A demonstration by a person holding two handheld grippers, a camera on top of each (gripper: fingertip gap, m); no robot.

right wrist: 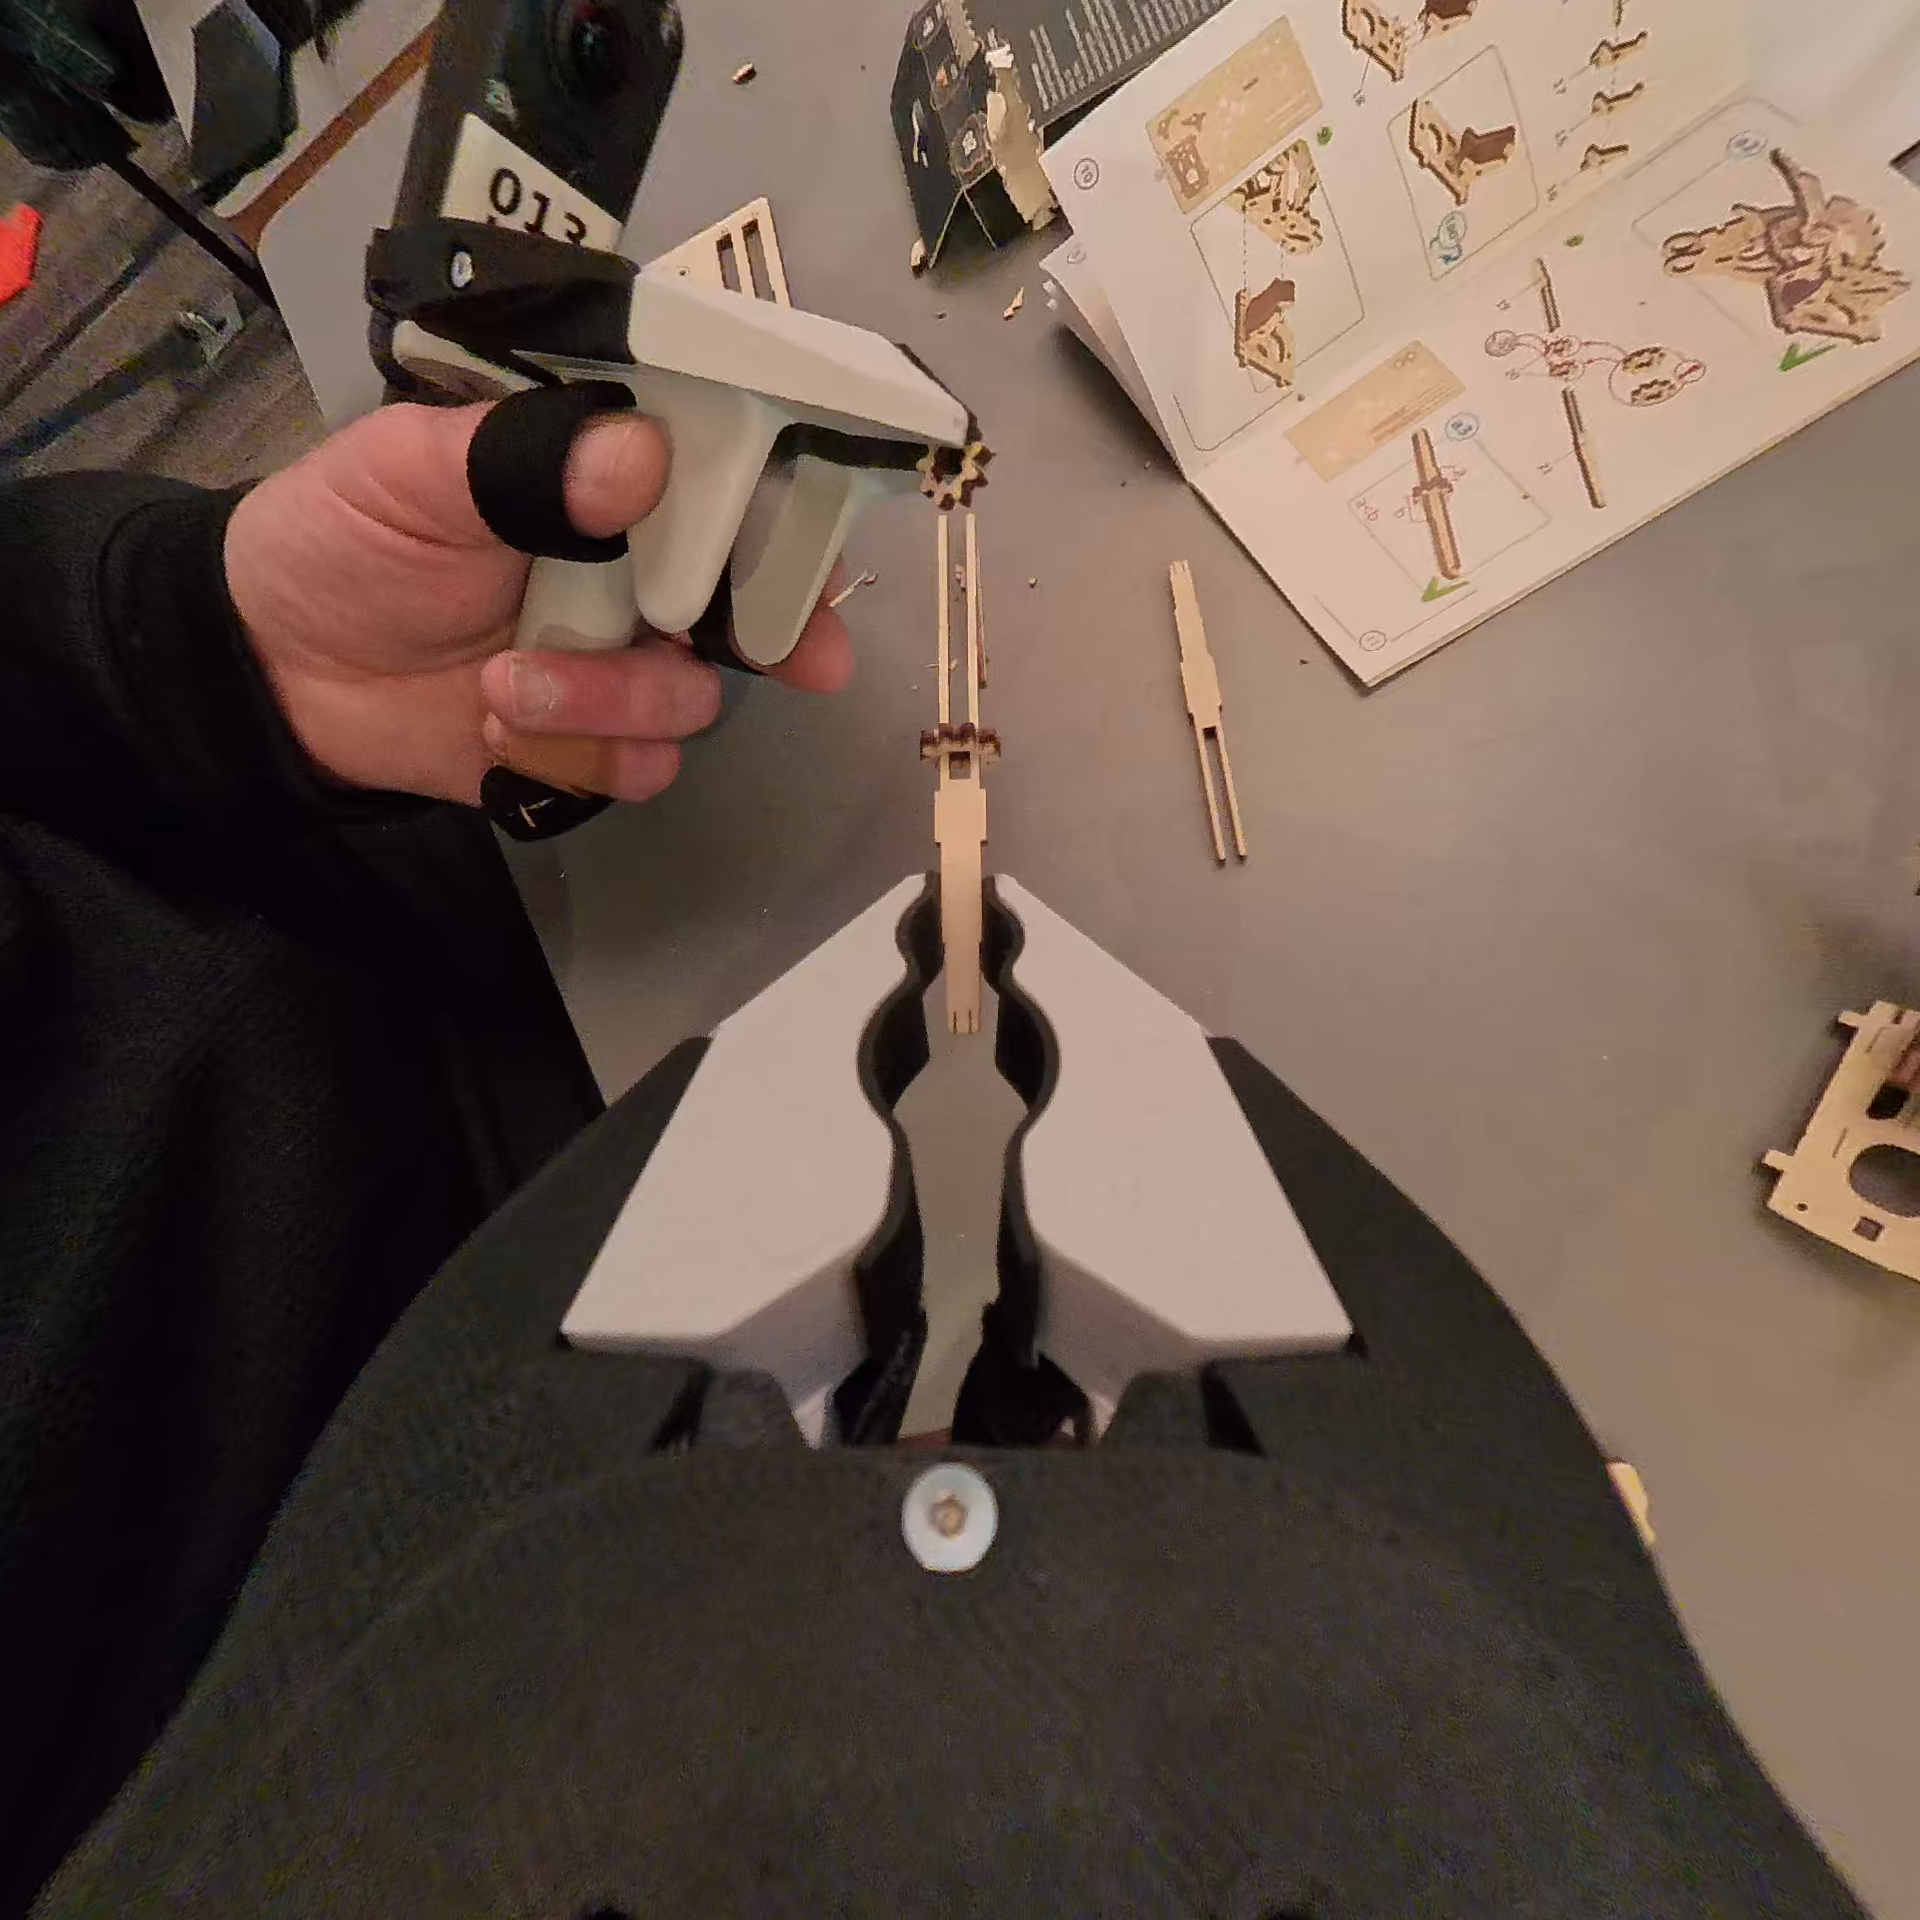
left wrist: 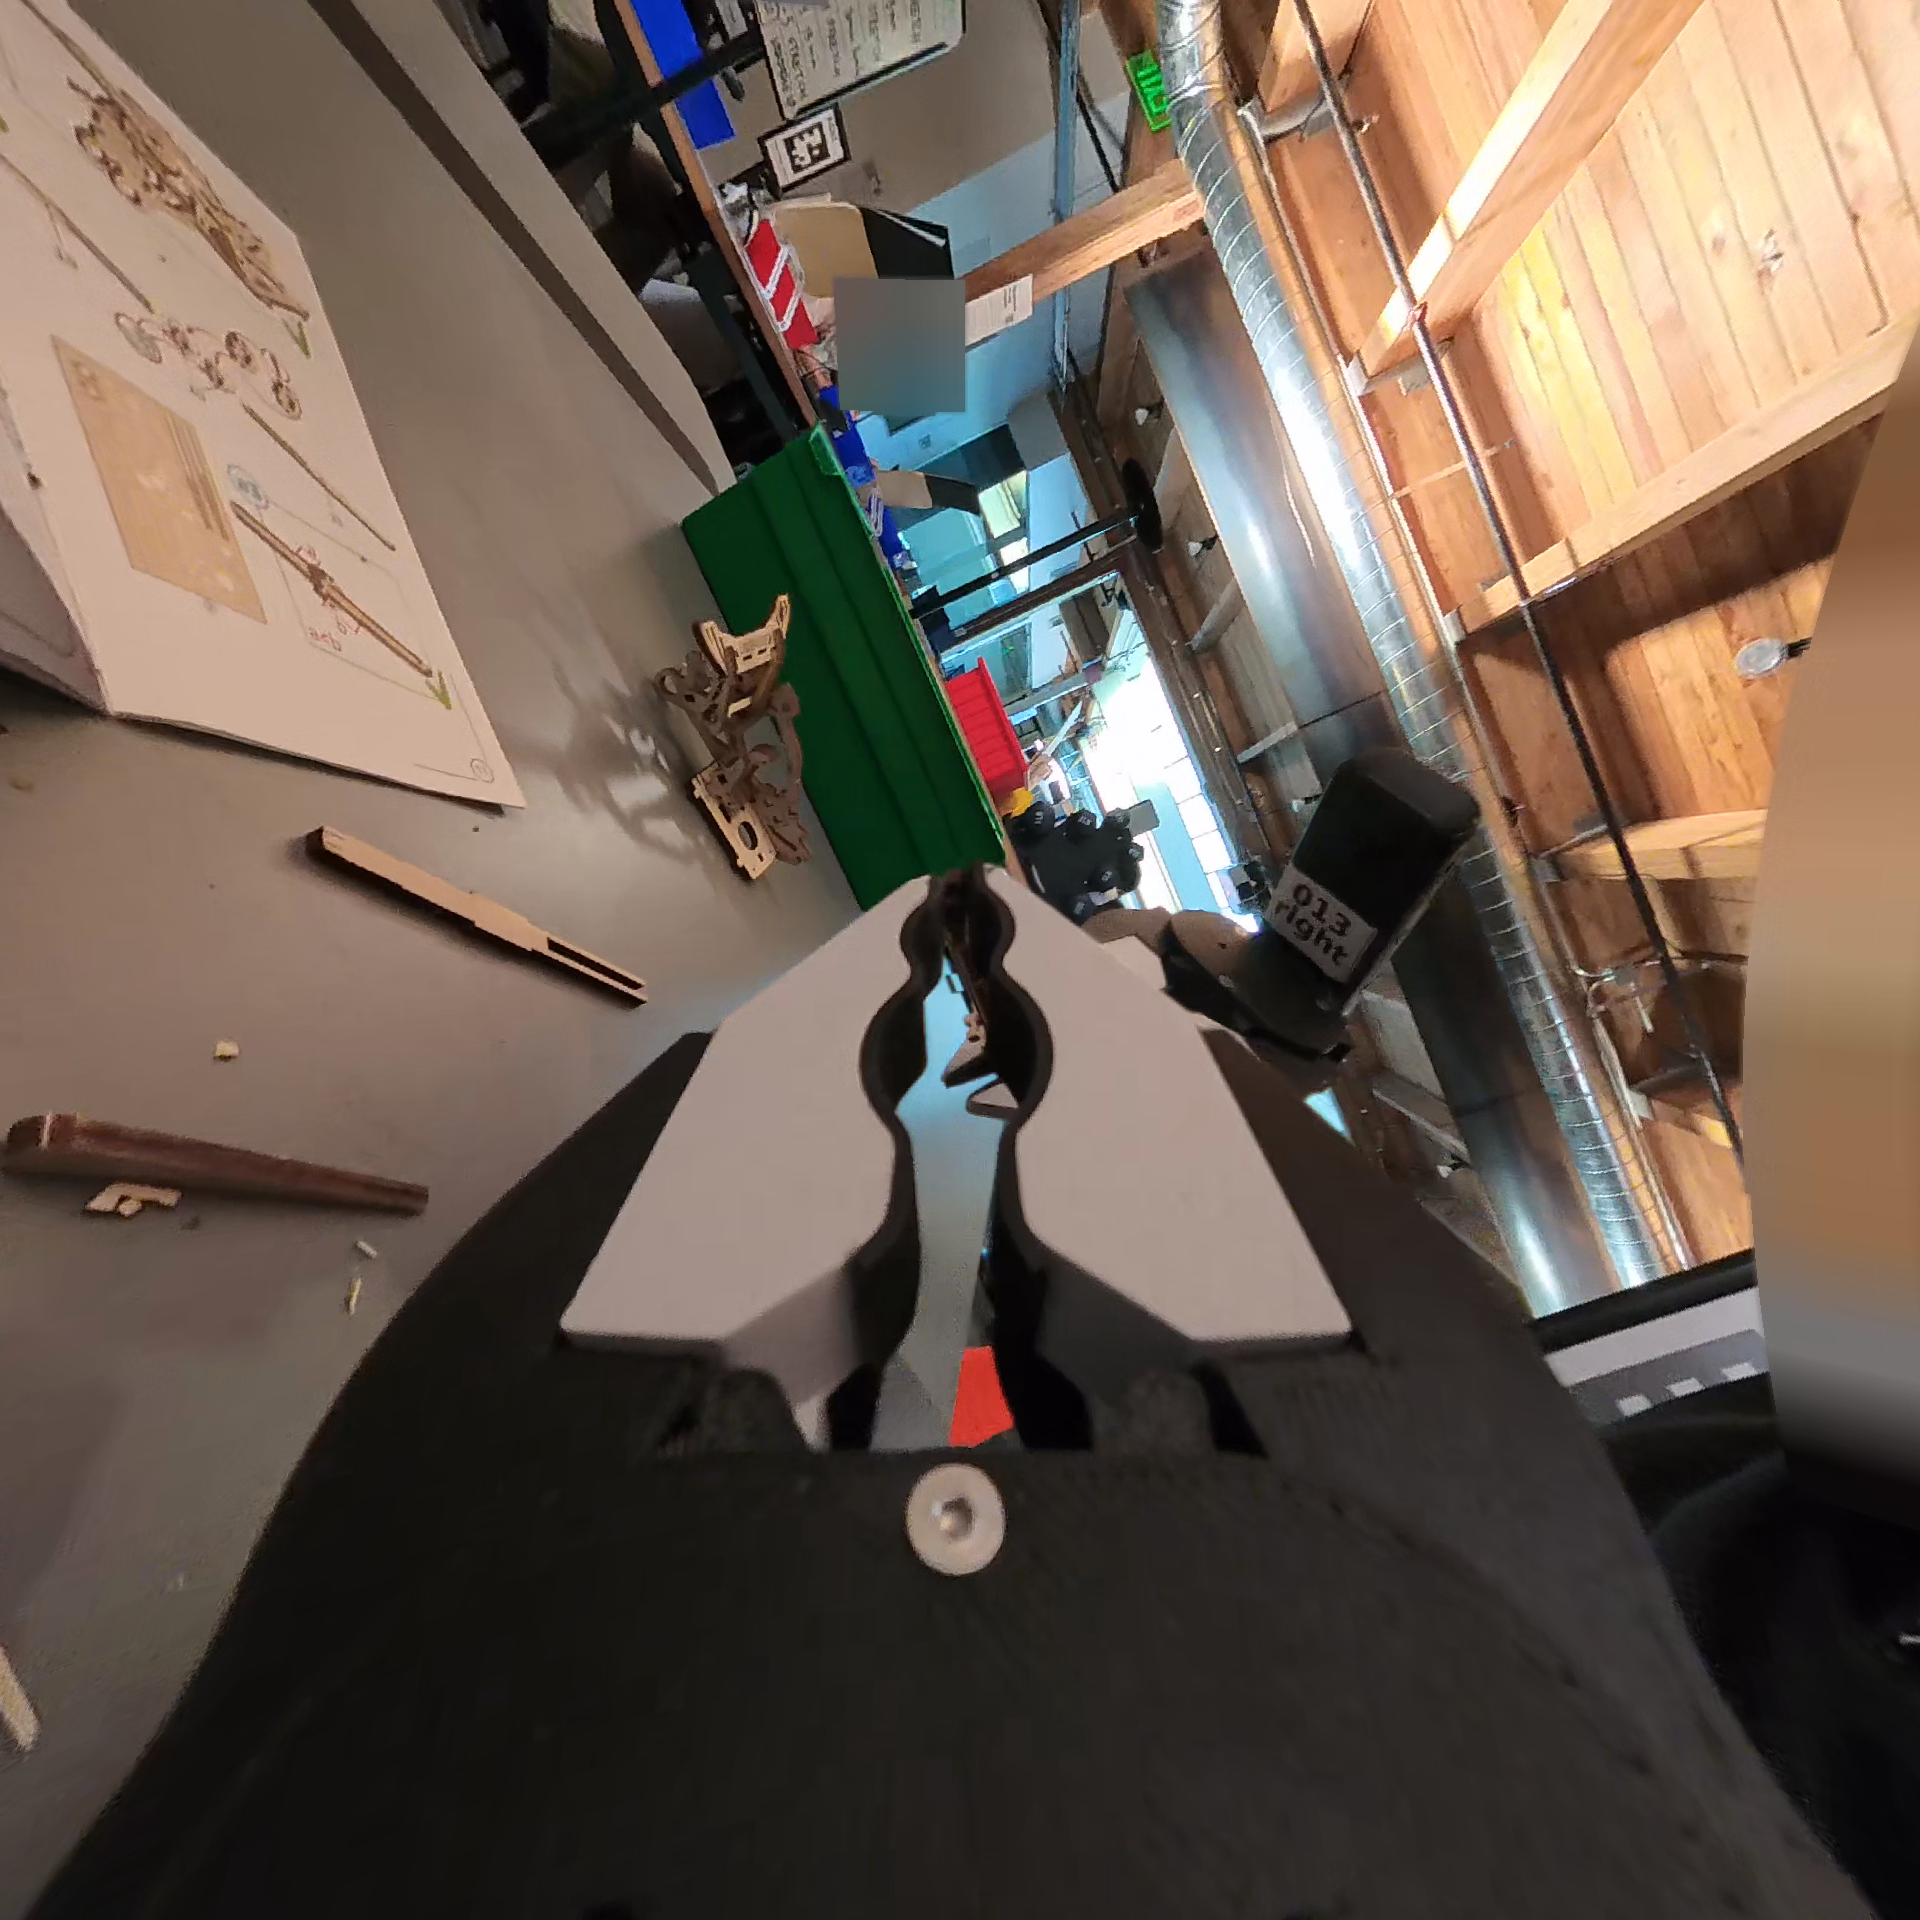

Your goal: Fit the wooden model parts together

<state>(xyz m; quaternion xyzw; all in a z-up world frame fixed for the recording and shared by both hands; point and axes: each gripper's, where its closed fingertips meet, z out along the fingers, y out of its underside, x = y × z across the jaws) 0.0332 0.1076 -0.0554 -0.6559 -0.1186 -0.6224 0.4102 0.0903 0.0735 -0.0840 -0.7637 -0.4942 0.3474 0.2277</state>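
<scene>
Wooden axle strip (right wrist: 958, 831): thin laser-cut ply, very light, stiff lengthwise but the two slim prongs at its far end look easy to snap; judged best held on the solid flat shank, not the prongs. That's where the right gripper (right wrist: 961, 904) has it, narrow and pinched on the shank, strip sticking straight out ahead of the tips. One small gear (right wrist: 961, 744) already sits partway along it. A second gear (right wrist: 954, 473) is just beyond the prong tips, clamped edgewise in the left gripper (right wrist: 961, 457), tips closed on it. Gear is tiny w/ brittle teeth; grip looks slight, could twist when pushed on.

Right wrist view shows the alignment, the person's hand (right wrist: 499, 592) on the left gripper, a spare pronged strip (right wrist: 1205, 717) to the right on the bench (right wrist: 1455, 935), plus the instruction booklet (right wrist: 1558, 364).

Left wrist view hides the gear btwn its own tips (left wrist: 961, 894); it adds a part-built model (left wrist: 743, 758) and green bin (left wrist: 842, 665) ahead-left.
</scene>
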